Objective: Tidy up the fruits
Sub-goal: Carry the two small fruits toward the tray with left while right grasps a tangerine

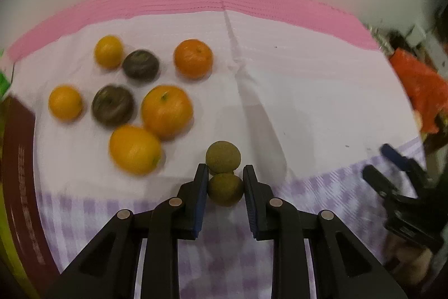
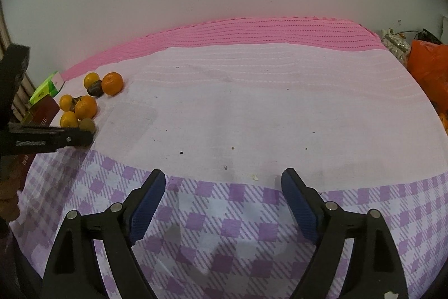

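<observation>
My left gripper is shut on a small olive-green fruit, which sits between its blue pads low over the cloth. A second olive-green fruit lies just beyond the fingertips, touching the held one. To the left lie several oranges, such as the large one, and two dark brown fruits. In the right wrist view the same fruit cluster is far left, with the left gripper beside it. My right gripper is open over the checked cloth with nothing between its fingers.
A white and purple-checked cloth covers the surface, with a pink band along the back by the wall. A dark red box and a green box stand at the left edge. An orange bag sits at the right.
</observation>
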Motion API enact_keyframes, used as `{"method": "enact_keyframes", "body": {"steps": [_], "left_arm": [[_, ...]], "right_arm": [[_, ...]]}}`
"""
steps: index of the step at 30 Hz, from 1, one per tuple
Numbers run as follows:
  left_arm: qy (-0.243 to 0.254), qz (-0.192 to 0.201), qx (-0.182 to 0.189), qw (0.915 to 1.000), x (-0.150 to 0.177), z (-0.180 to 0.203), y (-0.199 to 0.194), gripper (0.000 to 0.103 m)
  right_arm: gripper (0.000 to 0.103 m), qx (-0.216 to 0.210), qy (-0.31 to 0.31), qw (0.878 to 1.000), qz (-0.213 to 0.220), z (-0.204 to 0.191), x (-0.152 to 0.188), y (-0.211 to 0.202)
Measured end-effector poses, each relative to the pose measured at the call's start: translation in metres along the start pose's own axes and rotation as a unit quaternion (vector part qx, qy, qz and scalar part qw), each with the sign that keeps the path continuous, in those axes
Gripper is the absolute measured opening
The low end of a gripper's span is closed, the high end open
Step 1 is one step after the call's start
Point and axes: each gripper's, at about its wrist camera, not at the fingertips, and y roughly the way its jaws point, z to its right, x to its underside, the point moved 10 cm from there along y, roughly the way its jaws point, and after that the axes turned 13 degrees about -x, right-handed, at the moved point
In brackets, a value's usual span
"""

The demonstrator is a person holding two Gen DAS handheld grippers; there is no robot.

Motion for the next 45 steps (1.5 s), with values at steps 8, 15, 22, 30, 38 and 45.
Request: {"method": "enact_keyframes", "body": {"steps": [8, 15, 22, 30, 38, 45], "left_arm": [[-0.053, 0.036, 0.024, 0.9976, 0.03, -0.054, -0.074, 0.026], [-0.09, 0.071, -0.011, 0.9933, 0.053, -0.114, -0.111, 0.026], [-0.143, 0.086, -0.023, 0.9857, 0.062, -0.176, -0.124, 0.026], [-0.174, 0.106, -0.033, 0.9786, 0.064, -0.22, -0.134, 0.026], [-0.184, 0.095, -0.029, 0.9779, 0.069, -0.233, -0.125, 0.026], [-0.178, 0.091, -0.037, 0.979, 0.071, -0.233, -0.119, 0.026]], "right_arm": [[0.083, 0.004, -0.004, 1.0, -0.002, 0.001, 0.0, 0.0], [0.061, -0.05, -0.046, 0.998, 0.016, -0.067, -0.019, -0.013], [0.054, -0.172, -0.108, 0.979, -0.024, -0.208, -0.025, 0.029], [0.049, -0.164, -0.049, 0.983, -0.061, -0.215, -0.026, 0.092], [0.049, -0.176, -0.006, 0.982, -0.067, -0.213, -0.033, 0.112], [0.049, -0.182, -0.017, 0.981, -0.068, -0.226, -0.044, 0.122]]}}
